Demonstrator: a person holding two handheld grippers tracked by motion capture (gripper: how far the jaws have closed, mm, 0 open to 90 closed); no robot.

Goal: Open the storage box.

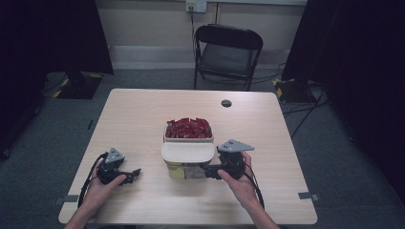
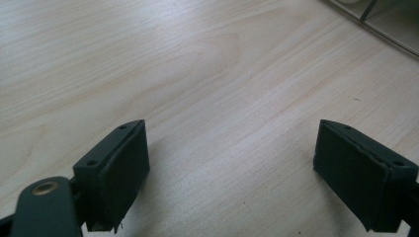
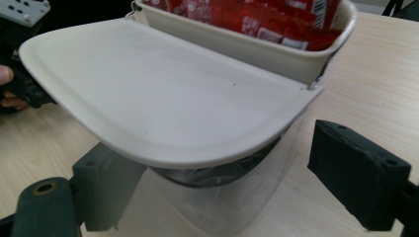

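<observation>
A cream tray (image 1: 188,138) heaped with red packets (image 1: 188,128) sits on top of a clear tub (image 1: 184,171) at the table's middle. A cream lid (image 1: 187,151) juts out from it toward me, and it spreads wide across the right gripper view as the lid (image 3: 163,98). My right gripper (image 1: 208,170) is open at the tub's right side. Its jaws stand wide apart on either side of the clear tub (image 3: 217,197), below the lid, with the red packets (image 3: 276,19) behind. My left gripper (image 1: 133,174) rests open on the table left of the tub, over bare wood (image 2: 232,148).
The wooden table (image 1: 143,114) has a small dark round hole (image 1: 226,103) at its far side. A black folding chair (image 1: 228,50) stands beyond the table. Dark curtains hang at both sides, with cables on the floor at the right.
</observation>
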